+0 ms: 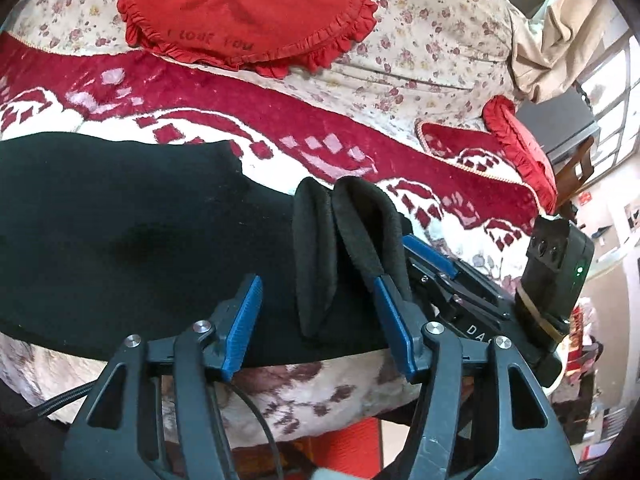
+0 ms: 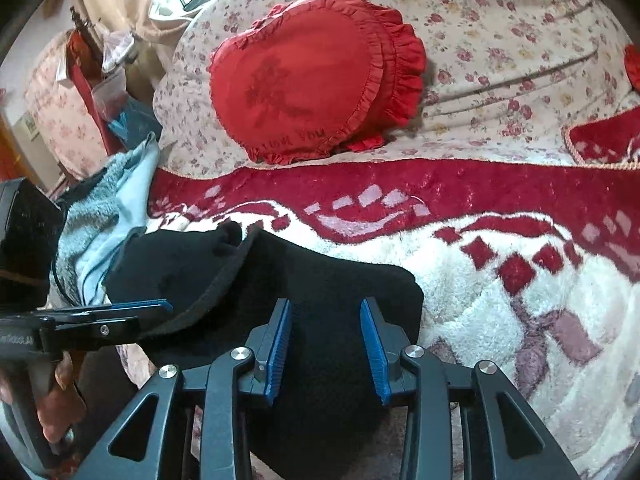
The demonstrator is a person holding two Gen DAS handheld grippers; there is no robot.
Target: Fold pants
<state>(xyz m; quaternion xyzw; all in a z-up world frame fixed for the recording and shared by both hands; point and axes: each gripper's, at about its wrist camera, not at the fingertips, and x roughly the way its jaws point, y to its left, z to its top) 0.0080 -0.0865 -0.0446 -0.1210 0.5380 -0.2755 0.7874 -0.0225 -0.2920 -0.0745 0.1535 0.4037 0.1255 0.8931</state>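
Black pants (image 1: 132, 240) lying bunched on red-and-white fleece blanket (image 1: 360, 152), near the front edge of the bed. Left gripper (image 1: 320, 320) low over the pants, blue pads (image 1: 244, 320) spread wide, nothing clamped. Two upright loops of black fabric (image 1: 332, 256) standing between the left pads, one just beside the right-hand pad, not pinched. Right gripper (image 2: 326, 344) also parted, roughly mid-width, blue pads (image 2: 374, 344) either side of flat black cloth, no pressing visible, nothing gripped. From the right wrist view: pants (image 2: 328, 280) with a folded edge curving up on the left, other gripper's blue finger (image 2: 140, 305) alongside that edge; contact there cannot be told. Hand (image 2: 48, 400) on the left gripper's handle at lower left. Grey-blue towel-like cloth (image 2: 104, 216) heaped just beyond the pants on the left. Red heart-shaped frilled cushion (image 2: 320, 76) on floral sheet (image 2: 500, 40) further back, well apart from the pants. Second red frilled cushion (image 1: 520, 148) at the blanket's right end in the left wrist view.
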